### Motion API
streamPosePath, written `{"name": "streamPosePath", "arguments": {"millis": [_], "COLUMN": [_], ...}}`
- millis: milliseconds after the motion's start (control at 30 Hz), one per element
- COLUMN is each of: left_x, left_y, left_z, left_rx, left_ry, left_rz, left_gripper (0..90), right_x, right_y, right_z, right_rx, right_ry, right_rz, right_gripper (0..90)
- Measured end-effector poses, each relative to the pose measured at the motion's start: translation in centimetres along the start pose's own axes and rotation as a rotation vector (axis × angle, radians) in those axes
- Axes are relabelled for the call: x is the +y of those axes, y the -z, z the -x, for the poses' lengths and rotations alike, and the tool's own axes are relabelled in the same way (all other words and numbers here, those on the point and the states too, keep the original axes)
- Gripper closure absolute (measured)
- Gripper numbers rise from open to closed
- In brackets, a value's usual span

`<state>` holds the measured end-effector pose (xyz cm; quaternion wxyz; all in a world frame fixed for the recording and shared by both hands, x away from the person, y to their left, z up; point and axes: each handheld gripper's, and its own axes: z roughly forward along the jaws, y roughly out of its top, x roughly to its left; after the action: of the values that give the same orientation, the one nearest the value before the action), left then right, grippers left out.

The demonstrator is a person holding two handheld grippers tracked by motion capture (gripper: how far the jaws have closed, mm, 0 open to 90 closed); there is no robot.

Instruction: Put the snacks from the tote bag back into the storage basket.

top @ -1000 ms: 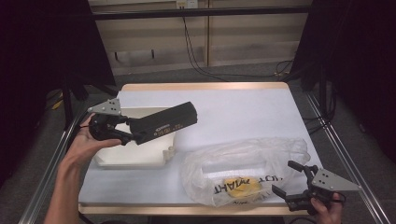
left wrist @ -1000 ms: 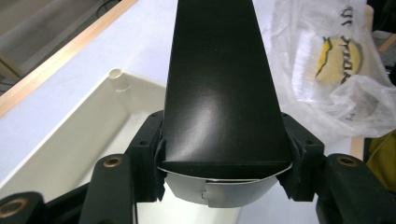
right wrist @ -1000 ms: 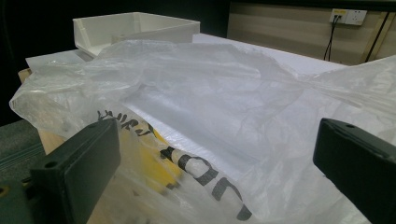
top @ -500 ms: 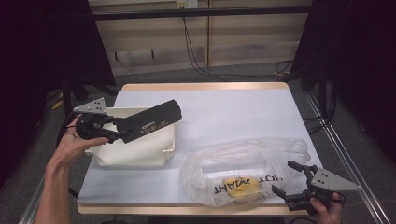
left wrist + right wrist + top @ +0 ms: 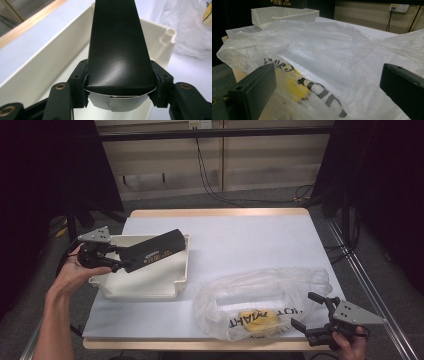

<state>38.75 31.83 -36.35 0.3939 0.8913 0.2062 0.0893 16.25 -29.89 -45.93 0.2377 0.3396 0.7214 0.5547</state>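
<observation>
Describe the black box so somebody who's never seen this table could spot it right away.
Find the white bin on the table's left side. Over it, the left gripper grips a long black box by one end. It's the one dark, slim carton; the neighbouring bag is clear plastic.

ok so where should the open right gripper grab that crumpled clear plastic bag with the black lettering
Judging by its pose, the crumpled clear plastic bag lies flat and slack, so take a raised fold along its near edge. The right gripper sits just beside it at the table's front corner with jaws open; coming in low from that side, pinching film only, looks best.
</observation>
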Motion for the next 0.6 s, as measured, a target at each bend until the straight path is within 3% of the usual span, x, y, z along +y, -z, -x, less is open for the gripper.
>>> {"name": "streamPosePath", "arguments": {"millis": [200, 600], "left_x": [-1.1, -1.7], "left_y": [-1.1, -2.9], "left_z": [-0.7, -1.4], "left_rx": [-0.009, -0.031], "left_ry": [0.027, 0.014], "left_rz": [-0.035, -0.083], "left_gripper": [43.4, 43.5], "right_x": [0.0, -0.1], "right_y": [-0.1, -0.3], "right_z": [0.0, 0.0], "right_rx": [0.007, 0.012], "right_ry": [-0.001, 0.0], "right_rz": [-0.003, -0.011], "right_gripper": [0.2, 0.2]}}
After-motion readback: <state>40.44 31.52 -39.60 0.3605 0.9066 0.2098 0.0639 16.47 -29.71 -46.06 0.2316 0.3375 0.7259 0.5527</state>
